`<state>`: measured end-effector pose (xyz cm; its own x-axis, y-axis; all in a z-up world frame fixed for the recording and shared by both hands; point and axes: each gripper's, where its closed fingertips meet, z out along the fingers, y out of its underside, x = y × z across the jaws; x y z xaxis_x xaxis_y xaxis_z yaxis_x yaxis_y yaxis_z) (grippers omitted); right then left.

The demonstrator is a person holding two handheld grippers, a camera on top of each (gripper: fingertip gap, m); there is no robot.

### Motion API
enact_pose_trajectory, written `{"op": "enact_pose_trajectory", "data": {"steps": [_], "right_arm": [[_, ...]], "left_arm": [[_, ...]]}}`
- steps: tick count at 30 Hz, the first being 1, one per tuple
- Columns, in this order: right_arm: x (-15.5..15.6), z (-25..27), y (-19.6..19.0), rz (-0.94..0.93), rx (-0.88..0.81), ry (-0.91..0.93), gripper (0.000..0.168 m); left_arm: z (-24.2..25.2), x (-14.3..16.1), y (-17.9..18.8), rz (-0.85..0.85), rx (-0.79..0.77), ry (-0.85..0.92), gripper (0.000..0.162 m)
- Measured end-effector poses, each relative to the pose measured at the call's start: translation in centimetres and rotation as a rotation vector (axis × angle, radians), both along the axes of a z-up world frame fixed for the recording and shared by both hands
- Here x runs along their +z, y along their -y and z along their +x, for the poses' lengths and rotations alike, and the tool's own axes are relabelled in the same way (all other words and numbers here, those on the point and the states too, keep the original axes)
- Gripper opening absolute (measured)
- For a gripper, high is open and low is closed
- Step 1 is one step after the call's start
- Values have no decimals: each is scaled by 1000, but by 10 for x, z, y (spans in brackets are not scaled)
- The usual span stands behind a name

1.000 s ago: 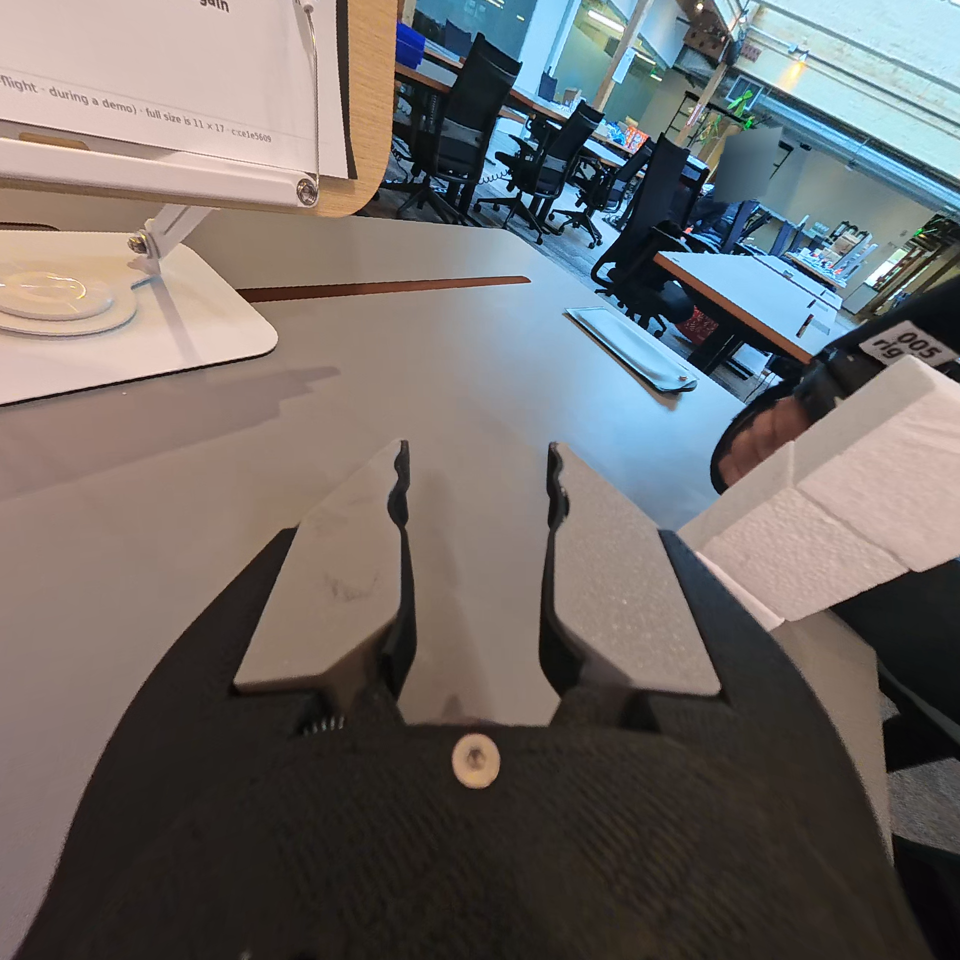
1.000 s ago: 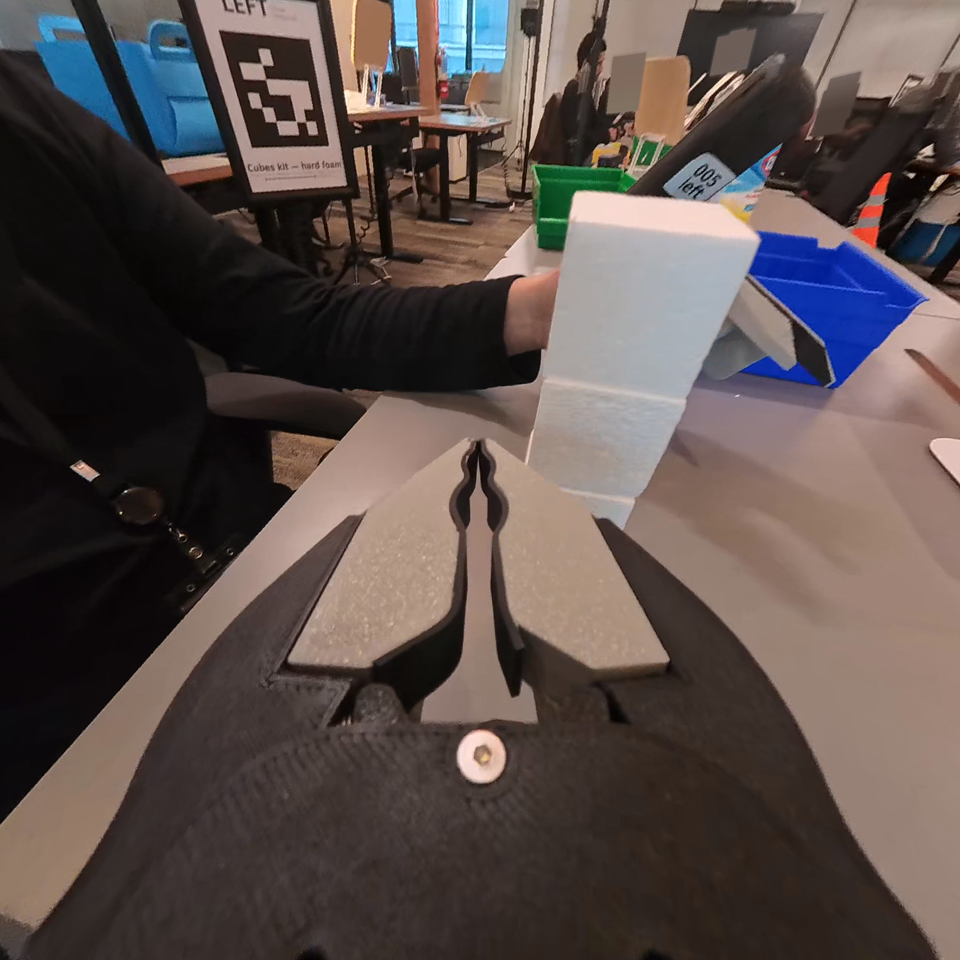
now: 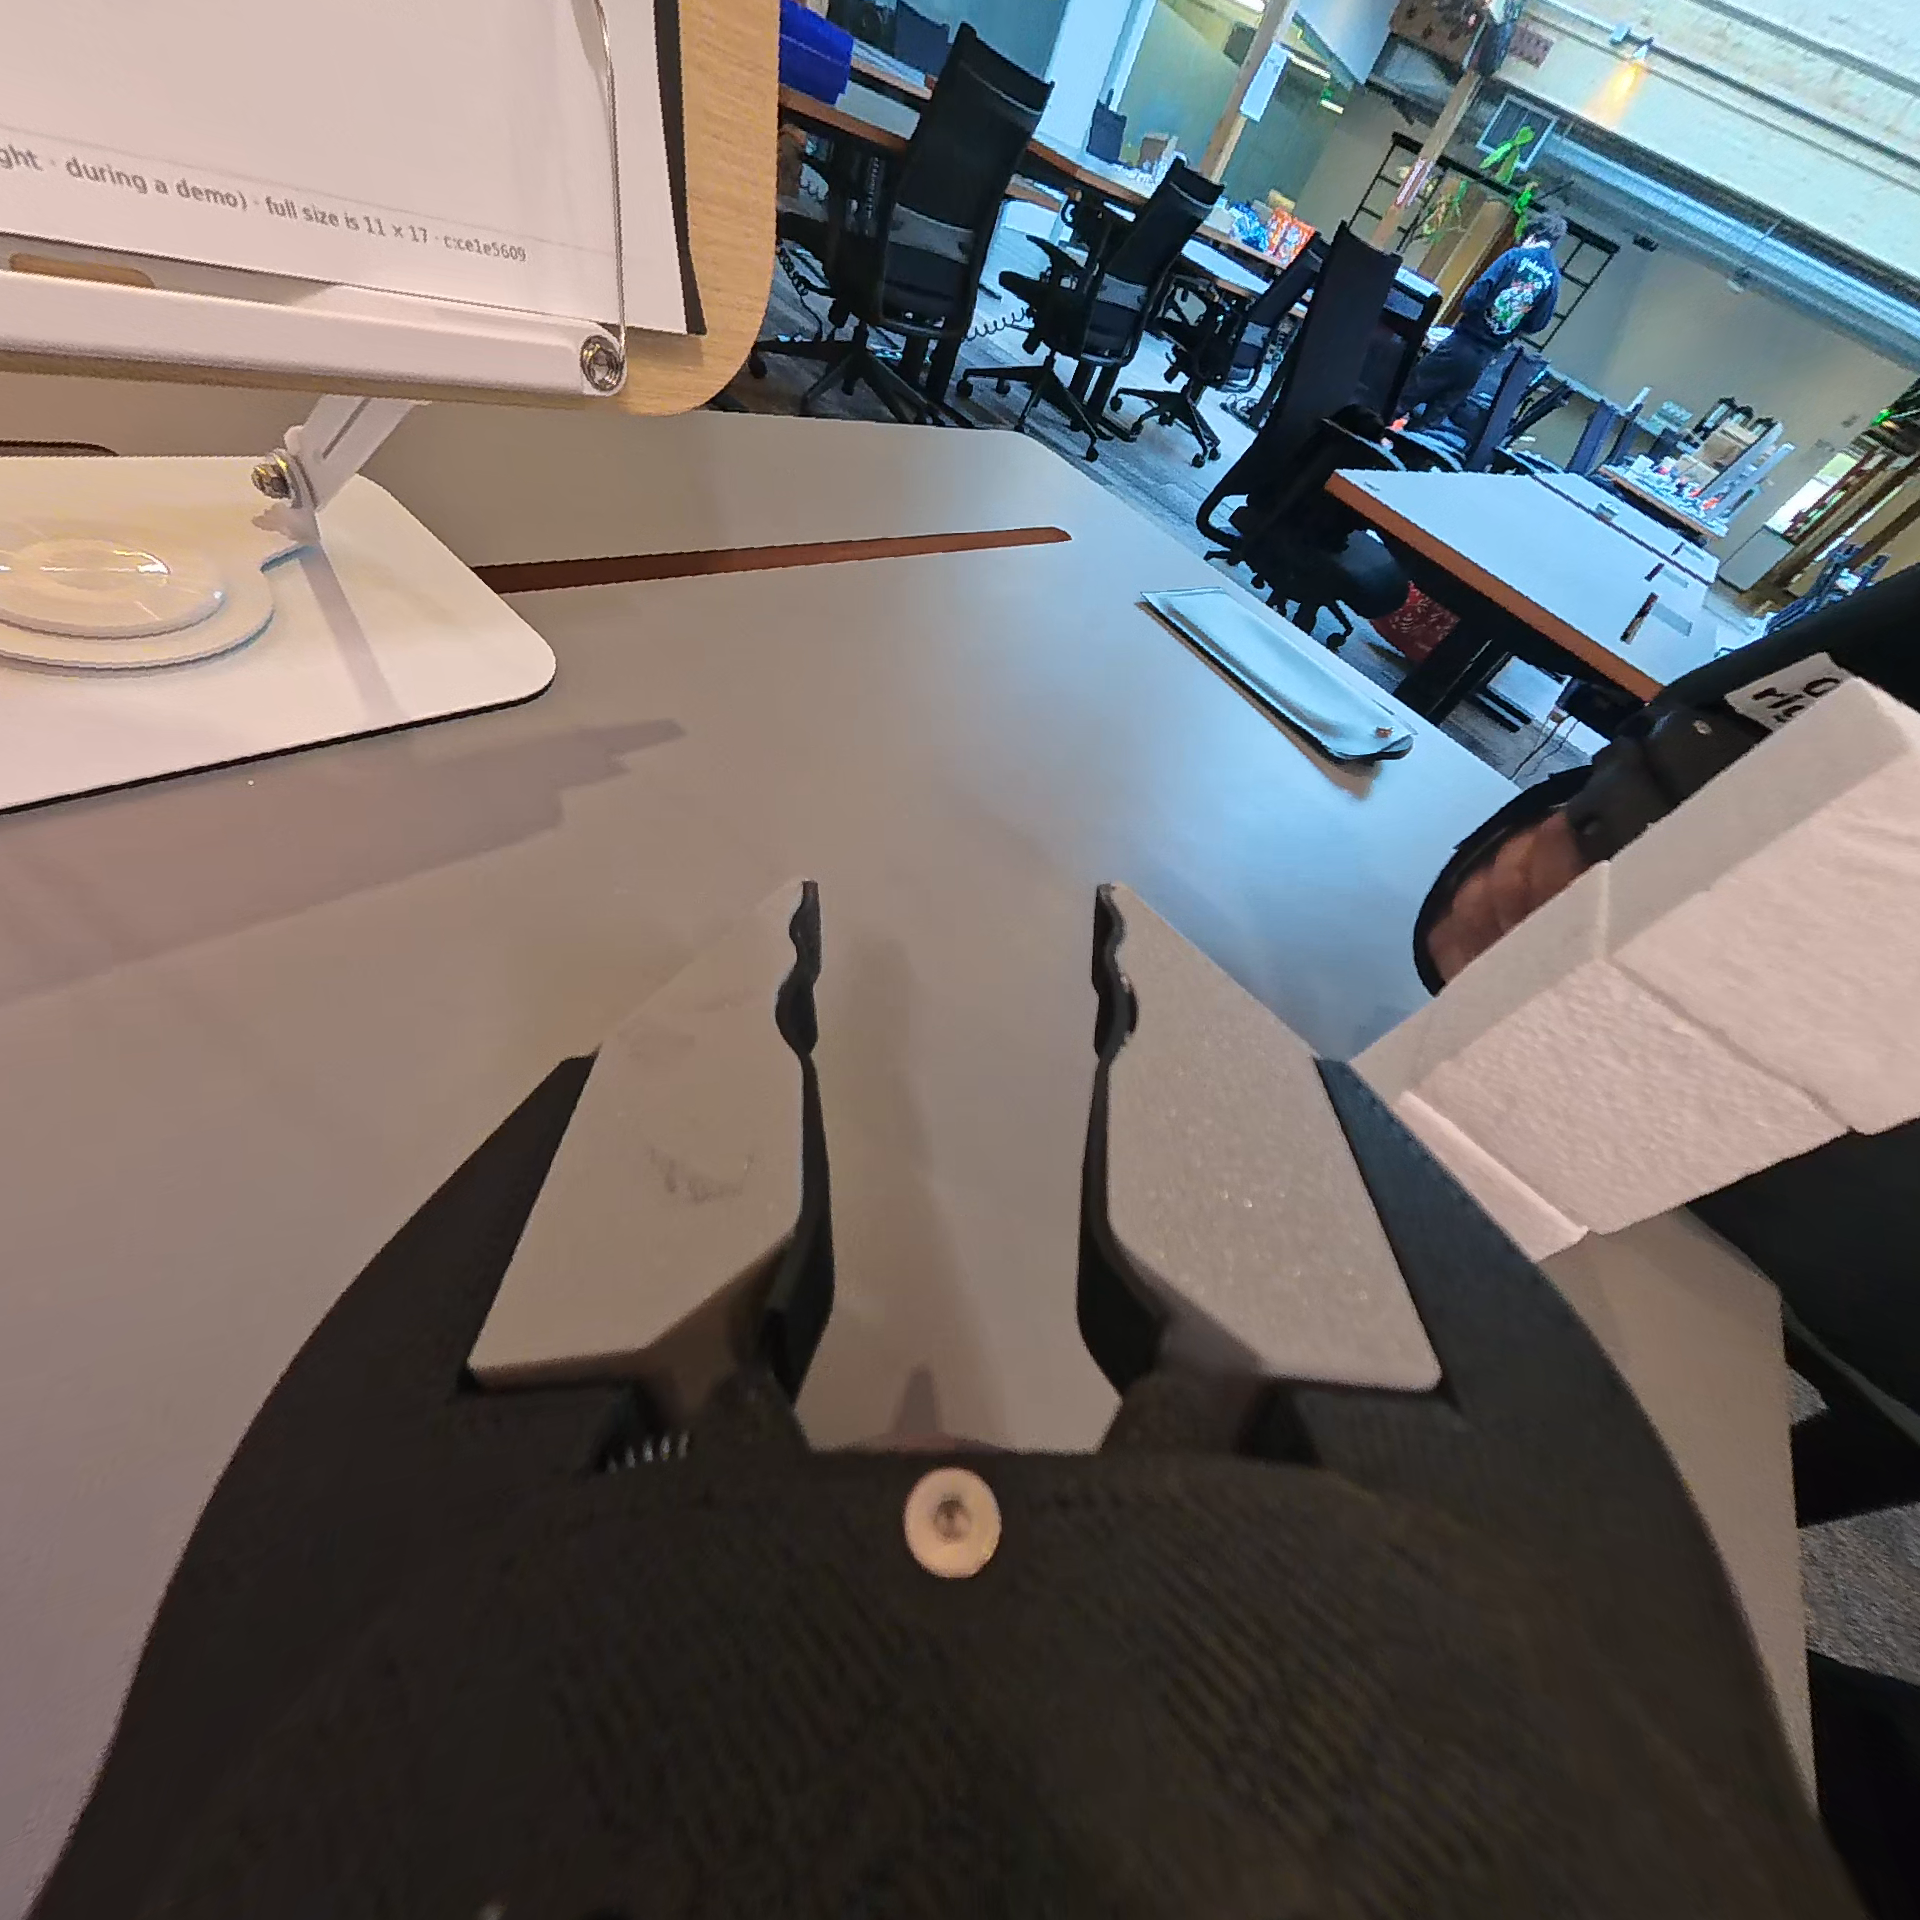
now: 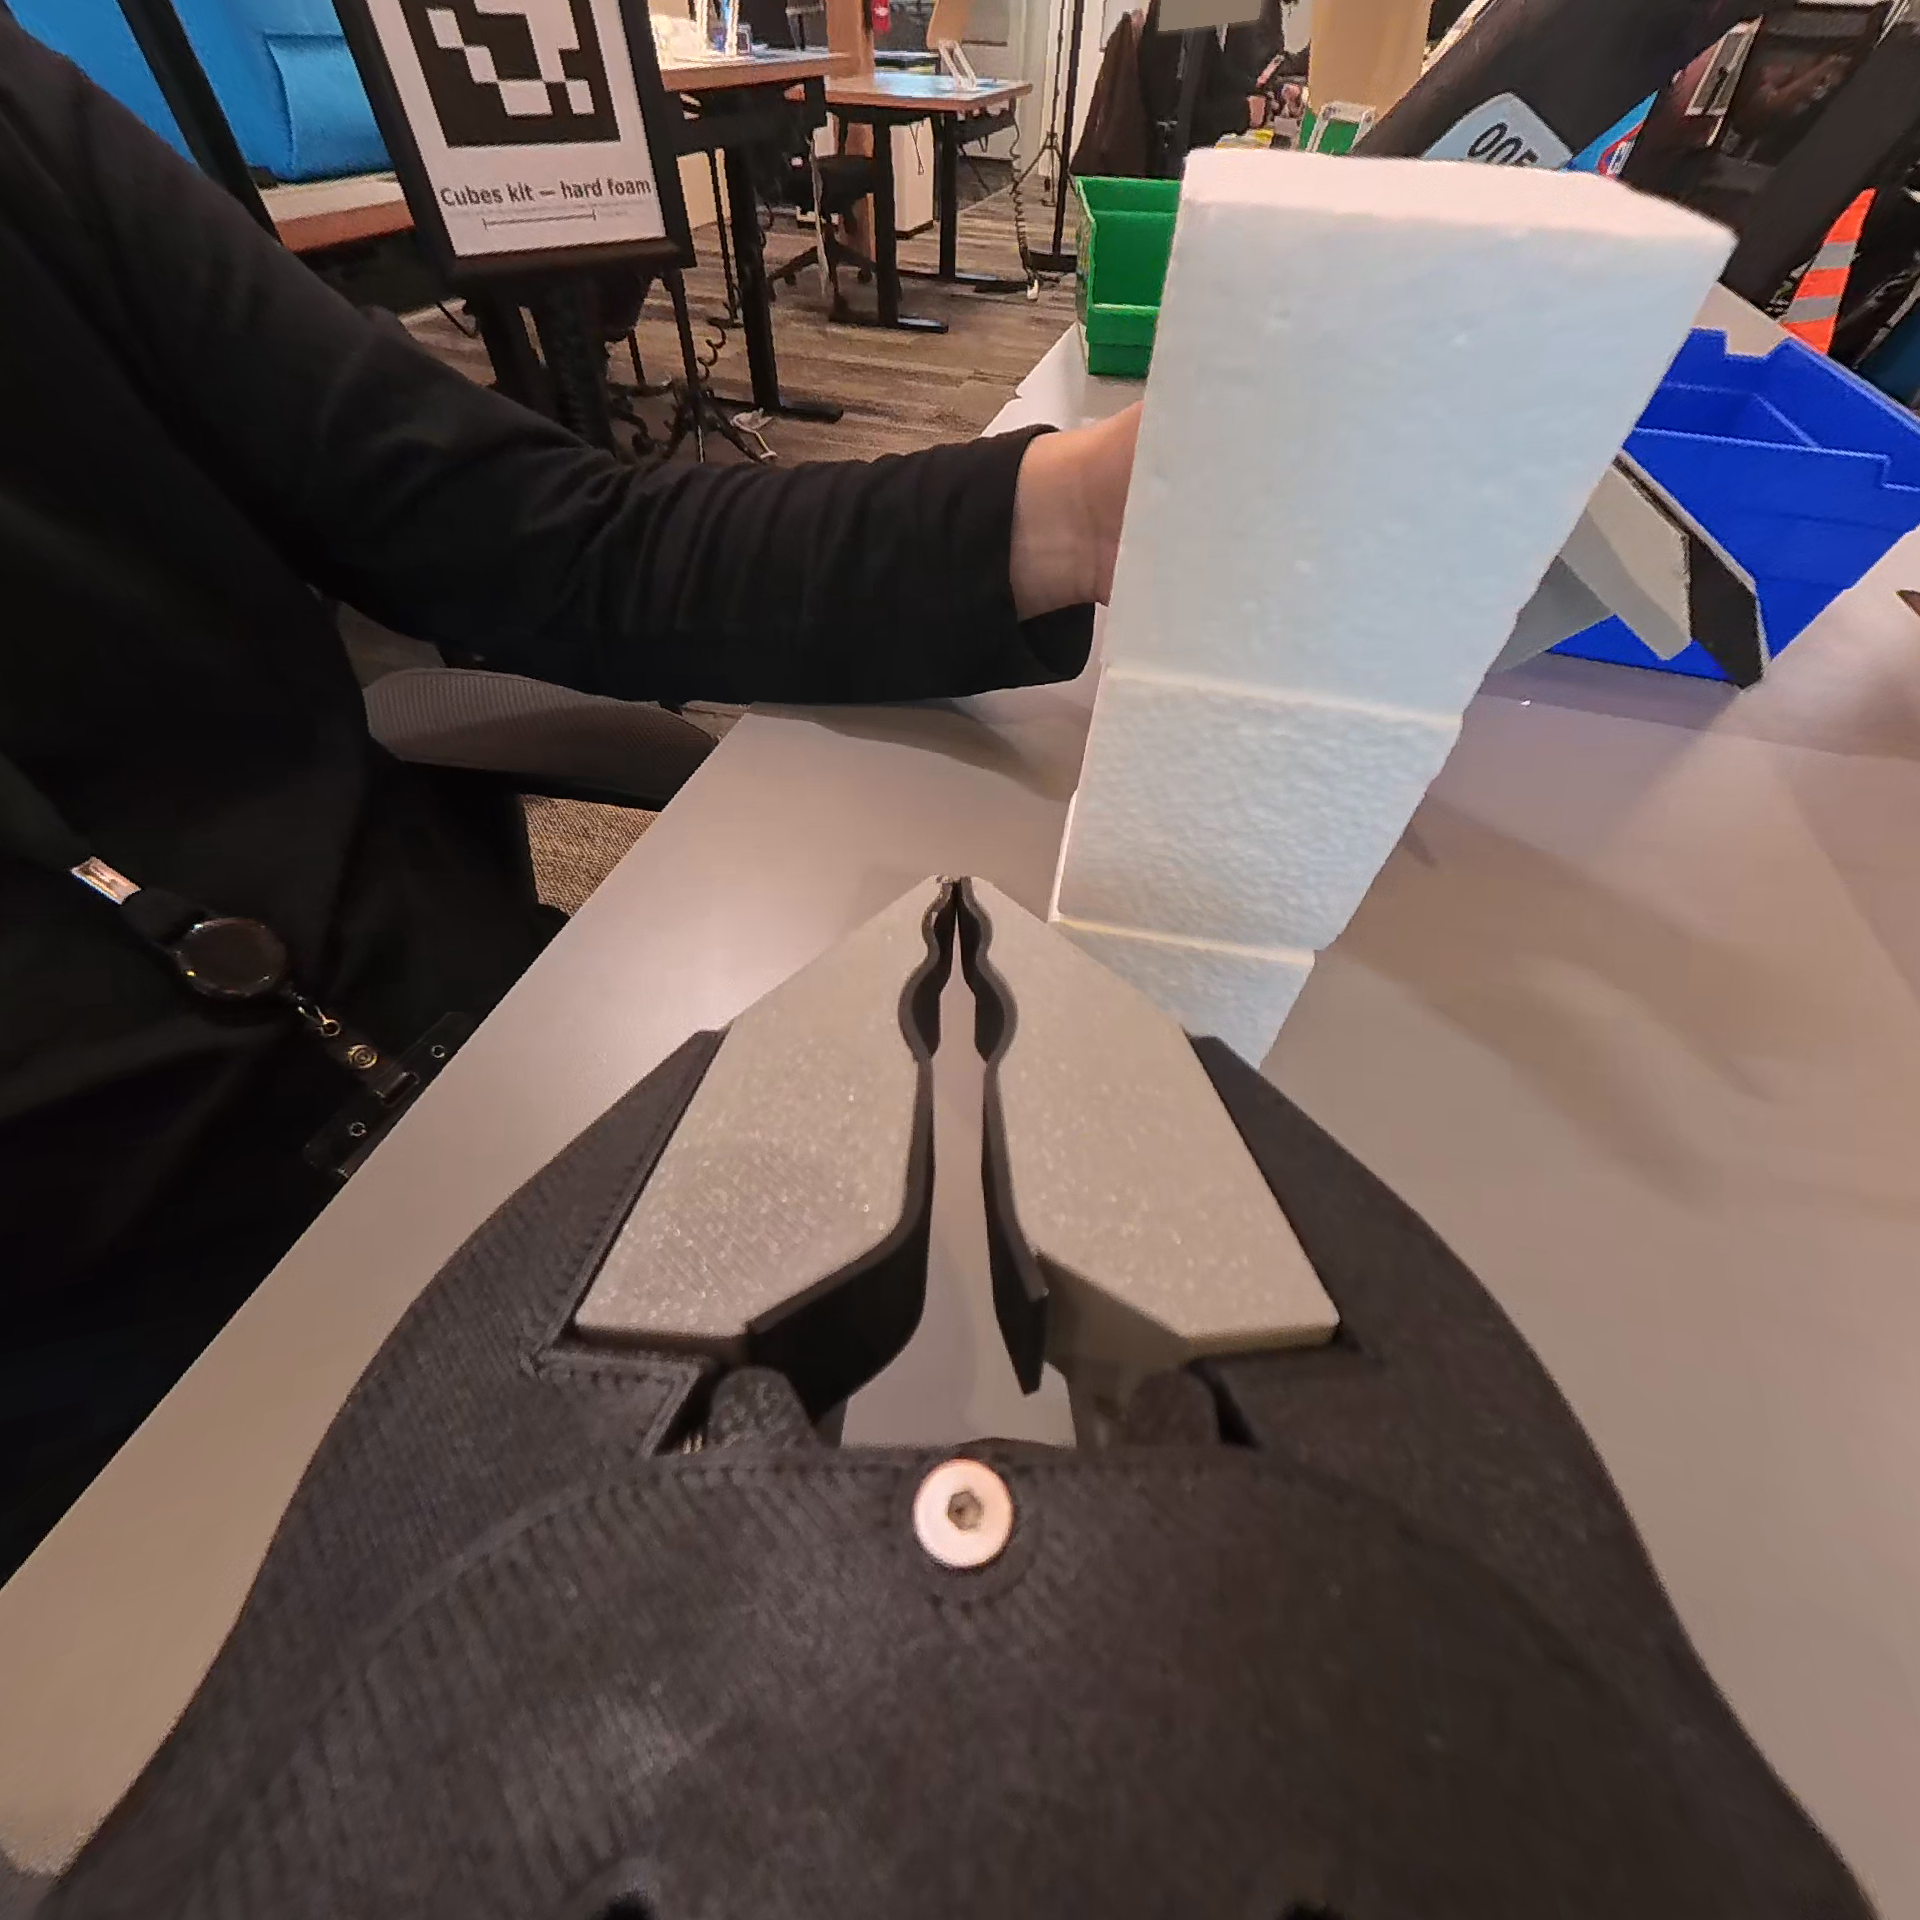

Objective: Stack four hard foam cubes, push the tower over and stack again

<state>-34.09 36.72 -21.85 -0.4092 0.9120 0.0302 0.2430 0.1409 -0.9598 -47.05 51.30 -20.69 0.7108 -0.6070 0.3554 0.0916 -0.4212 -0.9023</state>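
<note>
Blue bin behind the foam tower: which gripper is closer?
Left. The left gripper sits in front of the blue bin, past the foam tower; the right gripper is on the tower's near side.

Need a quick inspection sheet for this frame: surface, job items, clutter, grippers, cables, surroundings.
Surface: grey table, bare around the stack.
Job's things: white foam cube tower standing upright near the table edge; three cubes visible, a fourth cannot be confirmed.
Clutter: blue bin and green bin behind the tower; white stand base holding a printed sheet; flat grey tray.
Grippers: left gripper open, empty, beside the tower; right gripper shut, empty, fingers just short of the tower base.
Cables: nothing seen on the table.
Surroundings: office chairs, desks, a marker sign, a person standing far off.
</note>
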Motion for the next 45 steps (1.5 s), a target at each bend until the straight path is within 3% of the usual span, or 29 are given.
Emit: {"op": "enact_pose_trajectory", "data": {"steps": [45], "right_arm": [[-4, 0, -5, 41, -34, 21, 0]], "left_arm": [[4, -3, 2, 2, -6, -53, 51]]}}
